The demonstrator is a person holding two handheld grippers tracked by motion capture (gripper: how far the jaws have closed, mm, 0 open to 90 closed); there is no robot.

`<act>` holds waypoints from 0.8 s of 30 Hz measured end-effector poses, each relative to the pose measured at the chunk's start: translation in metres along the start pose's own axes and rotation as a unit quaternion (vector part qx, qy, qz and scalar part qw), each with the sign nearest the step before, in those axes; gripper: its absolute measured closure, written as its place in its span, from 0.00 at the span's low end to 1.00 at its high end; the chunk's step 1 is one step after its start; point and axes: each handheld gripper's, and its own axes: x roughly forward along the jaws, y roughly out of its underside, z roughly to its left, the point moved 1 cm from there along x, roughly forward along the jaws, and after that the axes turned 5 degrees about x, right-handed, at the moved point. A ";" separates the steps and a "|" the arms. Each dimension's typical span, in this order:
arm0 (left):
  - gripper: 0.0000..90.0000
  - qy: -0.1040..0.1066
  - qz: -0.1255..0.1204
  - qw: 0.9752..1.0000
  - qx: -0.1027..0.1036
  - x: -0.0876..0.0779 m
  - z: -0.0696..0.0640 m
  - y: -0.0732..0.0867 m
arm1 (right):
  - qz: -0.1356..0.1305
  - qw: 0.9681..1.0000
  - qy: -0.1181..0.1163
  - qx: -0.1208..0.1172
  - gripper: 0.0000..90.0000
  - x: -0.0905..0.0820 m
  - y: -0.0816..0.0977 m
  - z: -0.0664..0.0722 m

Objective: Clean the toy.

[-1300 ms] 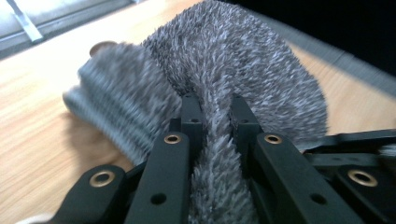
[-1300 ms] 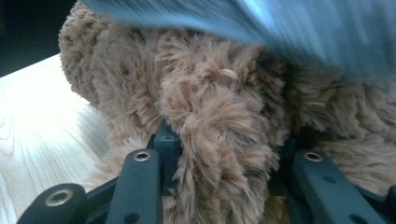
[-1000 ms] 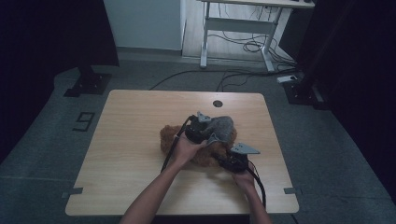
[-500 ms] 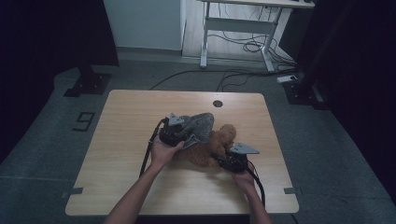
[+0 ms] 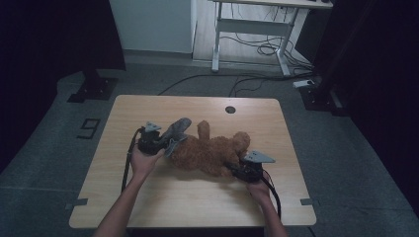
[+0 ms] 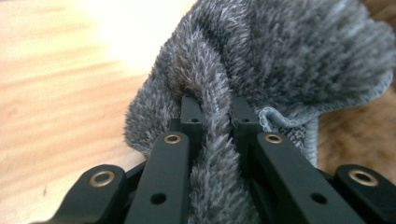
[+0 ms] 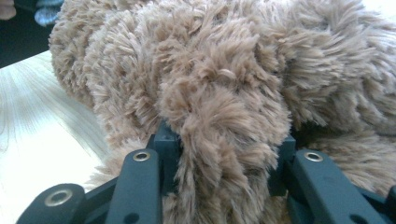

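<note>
A brown plush teddy bear (image 5: 212,150) lies on its side in the middle of the wooden table (image 5: 197,197). My left gripper (image 5: 165,143) is at the bear's left end, shut on a grey fluffy cloth (image 5: 176,130) that drapes against the bear. In the left gripper view the cloth (image 6: 280,56) is pinched between the two black jaws of the left gripper (image 6: 215,112). My right gripper (image 5: 233,168) is at the bear's right underside. In the right gripper view the right gripper (image 7: 224,140) has its jaws shut on a thick tuft of the bear's fur (image 7: 224,93).
A round cable hole (image 5: 230,109) sits near the table's far edge. Behind the table stand a white desk frame (image 5: 247,29) with cables on the floor (image 5: 257,49) and a black stand base (image 5: 94,86). Bare tabletop lies in front of the bear and at the left.
My left gripper has moved left with the grey cloth, pulling it off the bear, which now lies uncovered. The right gripper has stayed in place on the bear.
</note>
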 end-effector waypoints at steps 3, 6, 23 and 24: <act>0.89 0.000 -0.018 1.000 0.014 -0.006 -0.009 -0.010 | -0.001 1.000 -0.002 0.002 0.66 0.000 0.000 -0.002; 0.89 0.002 -0.018 0.999 0.028 -0.005 -0.017 -0.019 | -0.001 1.000 -0.002 0.002 0.66 0.000 0.000 -0.002; 0.88 0.057 0.015 0.997 0.054 0.028 -0.056 -0.042 | 0.000 1.000 0.005 -0.010 0.65 -0.001 0.000 0.001; 0.88 0.057 0.017 0.997 0.055 0.025 -0.055 -0.041 | 0.000 1.000 0.005 -0.011 0.65 -0.001 0.000 0.001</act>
